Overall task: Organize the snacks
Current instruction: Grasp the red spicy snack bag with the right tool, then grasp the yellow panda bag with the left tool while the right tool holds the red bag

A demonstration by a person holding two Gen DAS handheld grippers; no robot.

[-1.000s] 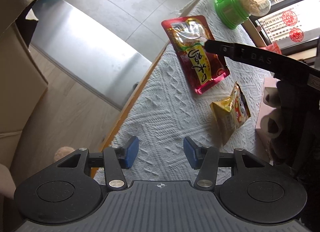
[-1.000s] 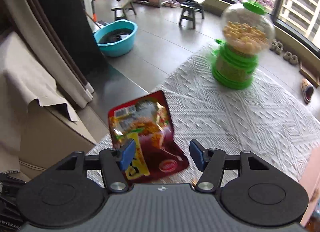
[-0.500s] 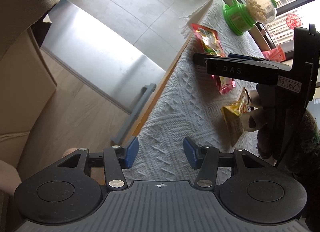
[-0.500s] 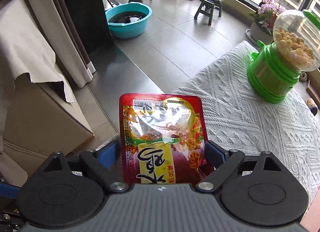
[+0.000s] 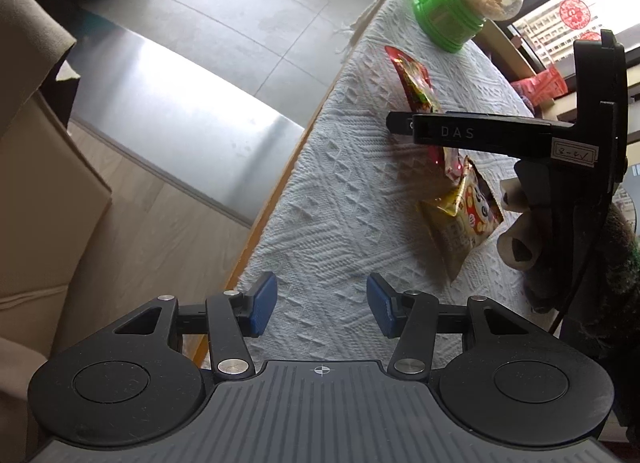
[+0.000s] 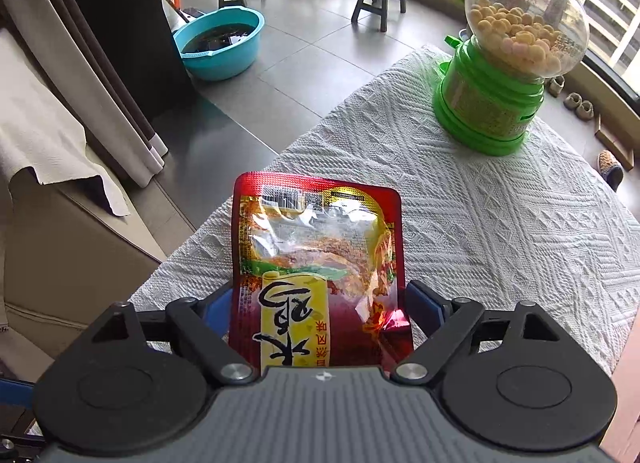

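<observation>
A red snack pouch (image 6: 316, 247) with a yellow label stands between the fingers of my right gripper (image 6: 320, 311). Its jaws are closing, and both blue pads touch the pouch's sides, whose lower right corner is crumpled. In the left wrist view the same red pouch (image 5: 416, 83) tilts up on edge under a black finger (image 5: 460, 131) of that gripper. A yellow snack bag (image 5: 460, 223) lies just beside it on the white tablecloth (image 5: 340, 183). My left gripper (image 5: 322, 305) hangs open over the table's near edge with nothing between its pads.
A green candy dispenser (image 6: 504, 75) with a clear globe stands at the far end of the table. Past the table's left edge are tiled floor, a blue basin (image 6: 220, 43), wooden stools and a draped beige box. A gloved hand (image 5: 520, 231) holds the right gripper.
My right gripper came down over the red pouch, spread wide around it, then narrowed onto its sides. The pouch went from lying flat to tilted up on edge. The left gripper's jaws stayed as they were.
</observation>
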